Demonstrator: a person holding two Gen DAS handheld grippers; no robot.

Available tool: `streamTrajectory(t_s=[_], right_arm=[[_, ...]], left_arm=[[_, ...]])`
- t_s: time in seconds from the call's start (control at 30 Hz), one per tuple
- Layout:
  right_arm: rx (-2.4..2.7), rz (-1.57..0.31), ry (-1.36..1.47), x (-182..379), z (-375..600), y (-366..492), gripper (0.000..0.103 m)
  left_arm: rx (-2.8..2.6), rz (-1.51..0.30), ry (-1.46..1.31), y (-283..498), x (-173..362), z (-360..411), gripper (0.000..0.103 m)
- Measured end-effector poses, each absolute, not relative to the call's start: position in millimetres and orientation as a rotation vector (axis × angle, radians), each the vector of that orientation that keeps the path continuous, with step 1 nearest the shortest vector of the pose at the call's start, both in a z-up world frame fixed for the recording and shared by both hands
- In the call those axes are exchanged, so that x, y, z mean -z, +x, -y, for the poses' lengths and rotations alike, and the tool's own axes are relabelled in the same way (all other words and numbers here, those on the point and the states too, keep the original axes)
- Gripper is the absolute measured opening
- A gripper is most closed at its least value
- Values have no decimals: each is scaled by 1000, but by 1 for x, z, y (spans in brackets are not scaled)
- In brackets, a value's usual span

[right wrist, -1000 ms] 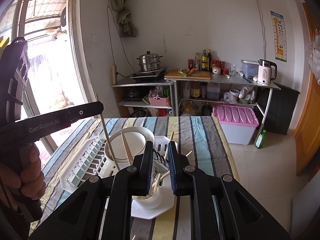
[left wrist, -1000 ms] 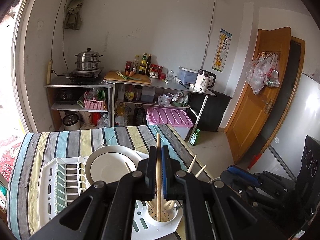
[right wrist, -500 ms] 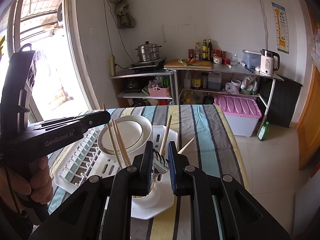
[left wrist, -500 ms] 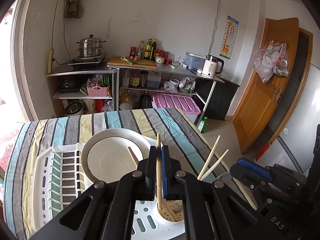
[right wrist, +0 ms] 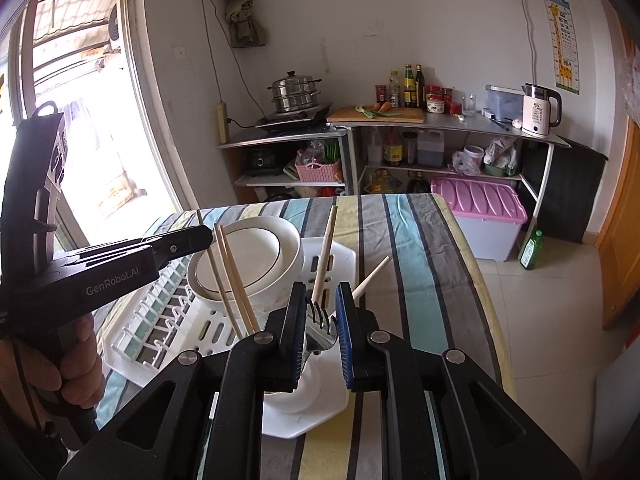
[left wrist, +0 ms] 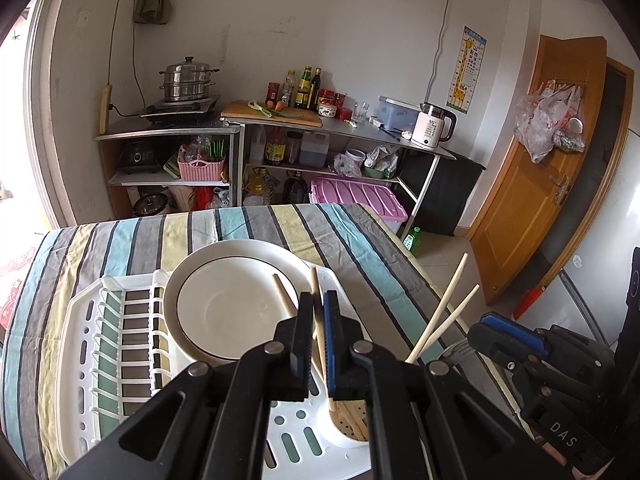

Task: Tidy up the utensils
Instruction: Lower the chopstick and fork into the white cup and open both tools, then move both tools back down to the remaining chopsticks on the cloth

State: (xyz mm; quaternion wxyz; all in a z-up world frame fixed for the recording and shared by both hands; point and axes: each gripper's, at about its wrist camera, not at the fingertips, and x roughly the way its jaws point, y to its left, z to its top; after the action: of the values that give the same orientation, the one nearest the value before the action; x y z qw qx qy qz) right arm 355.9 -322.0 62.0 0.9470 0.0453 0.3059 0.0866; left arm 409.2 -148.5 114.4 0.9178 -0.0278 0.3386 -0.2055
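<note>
My left gripper (left wrist: 319, 300) is shut on a wooden chopstick (left wrist: 318, 320) whose lower end reaches into the white utensil cup (left wrist: 346, 428) at the corner of the white dish rack (left wrist: 120, 344). Other chopsticks (left wrist: 440, 320) lean out of the cup. My right gripper (right wrist: 322, 300) is shut on a metal fork (right wrist: 320, 320), tines up, just above the same cup (right wrist: 296, 396). The left gripper (right wrist: 192, 240) shows in the right wrist view with its chopstick (right wrist: 218, 276).
A white plate and bowl (left wrist: 236, 304) stand in the rack on the striped tablecloth (left wrist: 352, 240). Beyond the table are metal shelves with a steamer pot (left wrist: 188, 80), bottles, a kettle (left wrist: 432, 126) and a pink storage box (left wrist: 356, 196). A wooden door (left wrist: 536, 168) is at right.
My left gripper has lowered and tilted, bringing its chopstick down into the cup. My right gripper has come closer over the cup with the fork; its jaws look slightly wider.
</note>
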Motion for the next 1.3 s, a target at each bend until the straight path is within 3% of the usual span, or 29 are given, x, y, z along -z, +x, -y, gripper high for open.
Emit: streamTrajectory(t_s=[0.3, 0.4, 0.6, 0.83, 1.3], right_arm=[[-183, -613, 98, -64, 324, 348, 23], [-188, -601, 107, -67, 325, 340, 30], [-194, -583, 109, -73, 323, 314, 31], [-207, -543, 99, -76, 314, 268, 31], [-252, -540, 91, -55, 291, 181, 31]], left_arm=[[408, -689, -67, 402, -116, 139, 6], [406, -685, -65, 395, -117, 135, 6], [398, -659, -69, 371, -122, 120, 8], [401, -612, -63, 316, -124, 96, 19], [375, -599, -57, 214, -97, 60, 25]])
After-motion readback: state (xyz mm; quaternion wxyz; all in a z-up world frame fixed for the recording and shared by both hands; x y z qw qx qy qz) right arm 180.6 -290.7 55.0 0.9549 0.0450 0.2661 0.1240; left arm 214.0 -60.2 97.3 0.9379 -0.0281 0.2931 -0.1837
